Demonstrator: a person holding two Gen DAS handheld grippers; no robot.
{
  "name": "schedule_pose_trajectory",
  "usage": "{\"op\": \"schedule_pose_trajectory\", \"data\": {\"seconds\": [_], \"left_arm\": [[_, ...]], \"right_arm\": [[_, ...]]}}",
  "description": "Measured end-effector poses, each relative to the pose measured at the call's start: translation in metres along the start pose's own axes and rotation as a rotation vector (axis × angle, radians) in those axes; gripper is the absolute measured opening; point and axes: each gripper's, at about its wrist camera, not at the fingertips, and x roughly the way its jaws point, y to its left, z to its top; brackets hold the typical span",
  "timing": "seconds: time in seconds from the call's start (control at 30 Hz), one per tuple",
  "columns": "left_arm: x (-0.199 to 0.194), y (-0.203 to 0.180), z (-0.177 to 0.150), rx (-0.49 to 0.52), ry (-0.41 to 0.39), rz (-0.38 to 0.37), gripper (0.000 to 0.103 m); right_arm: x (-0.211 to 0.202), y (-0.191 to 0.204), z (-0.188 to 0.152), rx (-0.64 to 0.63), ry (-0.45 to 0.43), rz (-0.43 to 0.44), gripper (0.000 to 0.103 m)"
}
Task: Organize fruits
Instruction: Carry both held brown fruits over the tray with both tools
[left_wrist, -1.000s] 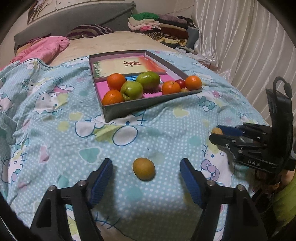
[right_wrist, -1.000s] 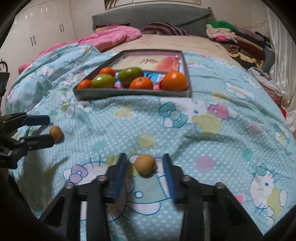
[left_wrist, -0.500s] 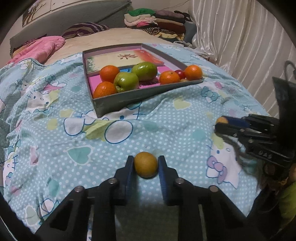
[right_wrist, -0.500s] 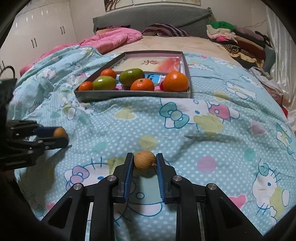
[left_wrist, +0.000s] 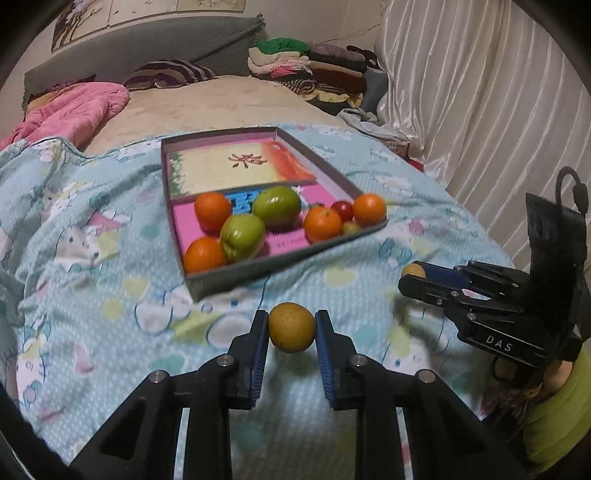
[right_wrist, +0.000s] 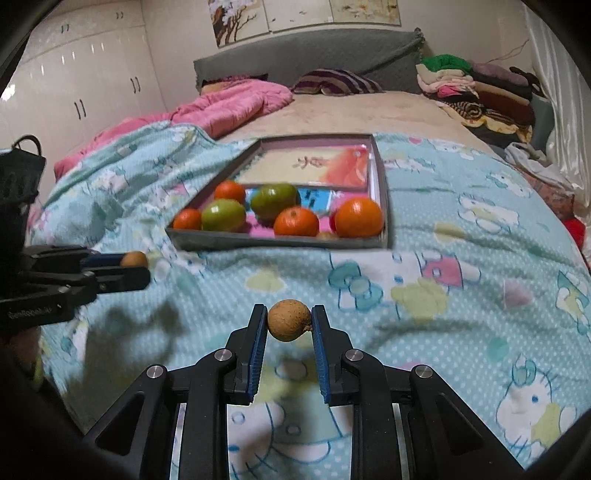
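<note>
My left gripper (left_wrist: 291, 328) is shut on a small yellow-brown fruit (left_wrist: 291, 327) and holds it above the blanket. My right gripper (right_wrist: 289, 321) is shut on a small brown longan-like fruit (right_wrist: 288, 319), also lifted. Each gripper shows in the other's view: the right one (left_wrist: 413, 277) at the right, the left one (right_wrist: 135, 266) at the left, each with its fruit. Ahead lies a grey shallow box (left_wrist: 236, 276) (right_wrist: 280, 242) with several oranges (left_wrist: 212, 211) (right_wrist: 358, 216), two green fruits (left_wrist: 242, 236) (right_wrist: 223, 215) and a small red one (left_wrist: 344, 209).
The box lies on a blue Hello Kitty blanket (left_wrist: 110, 295) on a bed. A pink quilt (right_wrist: 229, 107) lies at the far left, a pile of folded clothes (left_wrist: 306, 70) at the far right. White curtains (left_wrist: 498, 110) hang along the right side.
Both grippers closed on their fruits, which lay on the blanket a second ago. Both have since lifted them and moved toward the box.
</note>
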Motion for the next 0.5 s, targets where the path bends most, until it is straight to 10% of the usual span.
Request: {"op": "schedule_pose_trajectory", "data": {"seconds": [0.5], "left_arm": [[0.021,-0.006,0.055,-0.003,-0.022,-0.013,0.025]], "right_arm": [[0.0,-0.004,0.068,-0.021,-0.097,0.007,0.024]]}}
